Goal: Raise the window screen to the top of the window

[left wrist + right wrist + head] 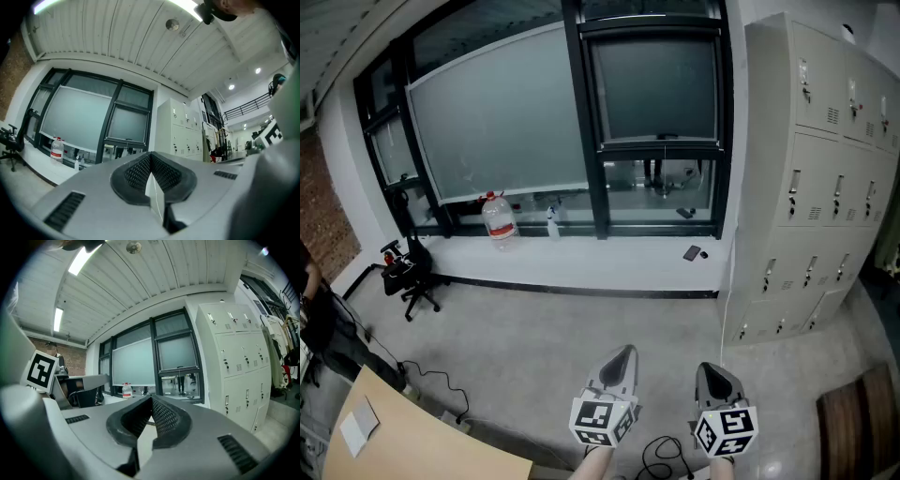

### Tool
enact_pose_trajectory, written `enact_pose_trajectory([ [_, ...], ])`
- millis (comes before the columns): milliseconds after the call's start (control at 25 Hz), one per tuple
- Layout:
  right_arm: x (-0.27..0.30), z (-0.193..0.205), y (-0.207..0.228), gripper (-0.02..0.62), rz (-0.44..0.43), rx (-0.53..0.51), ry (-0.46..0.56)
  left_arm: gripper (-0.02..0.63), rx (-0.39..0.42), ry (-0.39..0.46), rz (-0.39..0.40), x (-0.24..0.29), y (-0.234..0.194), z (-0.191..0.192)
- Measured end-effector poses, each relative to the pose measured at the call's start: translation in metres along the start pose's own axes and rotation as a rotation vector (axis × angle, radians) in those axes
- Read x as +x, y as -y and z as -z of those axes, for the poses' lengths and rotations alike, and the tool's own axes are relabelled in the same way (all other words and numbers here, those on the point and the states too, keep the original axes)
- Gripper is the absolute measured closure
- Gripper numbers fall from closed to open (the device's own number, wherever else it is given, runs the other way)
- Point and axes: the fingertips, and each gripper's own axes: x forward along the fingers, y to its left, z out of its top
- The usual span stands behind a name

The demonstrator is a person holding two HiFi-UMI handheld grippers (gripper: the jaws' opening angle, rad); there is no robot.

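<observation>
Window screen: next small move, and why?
Probably walk closer and raise the right gripper toward the bottom bar of the window screen. It and the left gripper are shut, empty, low over the floor, well short of the window; the bar sits partway down the right pane.

Both my claws wear the same smooth grey shell. In the head view, the left claw (pixel 622 354) and the right claw (pixel 711 371) each taper to a rounded nose. Behind each nose sits a white cube printed with black square markers, the left cube (pixel 603 420) and the right cube (pixel 725 431). Looking along each claw, I see black pads (pixel 138 171) dimpled in a fine grid and set in a black rim. Dark slotted vents (pixel 236 453) are cut into the shell on either side of the pads.
</observation>
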Motion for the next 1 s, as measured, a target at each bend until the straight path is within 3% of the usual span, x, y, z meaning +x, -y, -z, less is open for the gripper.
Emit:
enact_pose_trajectory([
  [240, 0.001, 0.004, 0.007, 0.591, 0.005, -0.004, -0.006, 0.603, -0.006, -0.016, 0.003, 0.003, 0.004, 0.007],
  [560, 0.009, 0.018, 0.022, 0.591, -0.058, 0.026, -0.031, 0.603, -0.035, -0.046, -0.002, 0.028, 0.018, 0.029],
  [800, 0.033, 0.025, 0.042, 0.591, -0.059, 0.035, -0.064, 0.603, -0.077, -0.084, -0.066, 0.047, -0.014, 0.053],
  [1000, 0.094, 0.034, 0.073, 0.591, -0.062, 0.072, -0.074, 0.603, -0.083, -0.092, -0.059, 0.106, -0.041, 0.074],
])
